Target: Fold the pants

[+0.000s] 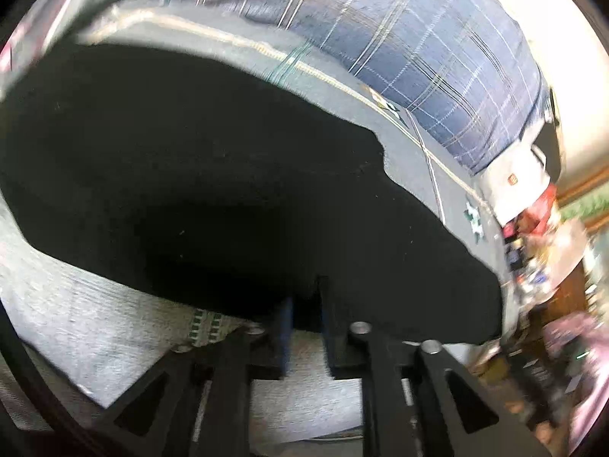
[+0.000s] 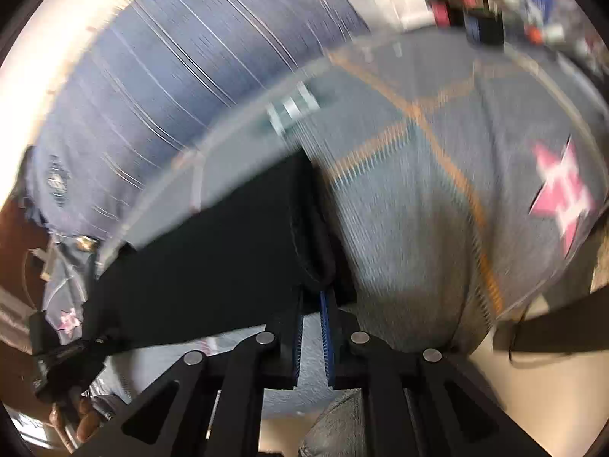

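The black pants [image 1: 190, 171] lie spread over a grey bedcover [image 1: 342, 87] and fill the middle of the left wrist view. My left gripper [image 1: 306, 297] points down at their near edge. Its jaws stand slightly apart, the hem lies between the tips, and pale cloth shows through the gap lower down. In the right wrist view the pants [image 2: 213, 243] run as a dark band to the lower left. My right gripper [image 2: 314, 293] sits at their stitched corner. A narrow gap shows between its blue pads [image 2: 324, 327], with the bunched hem at the tips.
A blue plaid quilt [image 1: 418, 38] lies behind the pants, also in the right wrist view [image 2: 171, 57]. The grey bedcover [image 2: 399, 209] carries a pink star. A hand [image 2: 82, 422] holds a black device at the lower left. Clutter [image 1: 533, 247] crowds the right.
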The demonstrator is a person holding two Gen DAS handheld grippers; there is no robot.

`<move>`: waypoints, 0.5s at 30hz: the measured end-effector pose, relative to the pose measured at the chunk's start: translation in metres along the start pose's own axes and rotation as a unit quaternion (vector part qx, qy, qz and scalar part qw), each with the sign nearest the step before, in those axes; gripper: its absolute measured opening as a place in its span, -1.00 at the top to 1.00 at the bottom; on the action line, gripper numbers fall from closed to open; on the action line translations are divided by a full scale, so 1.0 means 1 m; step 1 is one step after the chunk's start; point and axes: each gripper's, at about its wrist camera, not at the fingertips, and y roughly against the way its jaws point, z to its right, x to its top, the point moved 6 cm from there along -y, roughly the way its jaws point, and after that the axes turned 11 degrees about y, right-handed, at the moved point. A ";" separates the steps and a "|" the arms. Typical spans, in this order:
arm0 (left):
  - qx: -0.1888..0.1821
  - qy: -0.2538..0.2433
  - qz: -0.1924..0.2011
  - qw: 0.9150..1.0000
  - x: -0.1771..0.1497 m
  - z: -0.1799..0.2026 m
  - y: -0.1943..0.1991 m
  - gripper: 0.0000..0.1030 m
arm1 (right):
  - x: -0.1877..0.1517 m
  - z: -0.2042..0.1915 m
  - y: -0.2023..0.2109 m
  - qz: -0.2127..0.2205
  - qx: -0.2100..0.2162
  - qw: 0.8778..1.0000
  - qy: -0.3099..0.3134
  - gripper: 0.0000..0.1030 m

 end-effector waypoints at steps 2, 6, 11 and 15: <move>0.012 -0.025 0.021 0.999 -0.005 0.005 0.005 -0.24 | 0.008 -0.003 0.011 0.008 -0.009 1.000 0.019 -0.32; 0.037 -0.102 0.066 0.992 -0.016 0.027 0.018 -0.39 | 0.023 -0.006 0.011 0.032 0.028 0.999 0.005 -0.85; 0.044 -0.185 0.071 0.979 -0.036 0.057 0.013 -0.39 | 0.046 -0.009 -0.029 -0.001 0.068 0.998 -0.012 -0.80; 0.046 -0.272 0.059 0.960 -0.059 0.090 -0.002 -0.39 | 0.049 0.002 -0.061 -0.053 0.063 0.996 -0.020 -0.43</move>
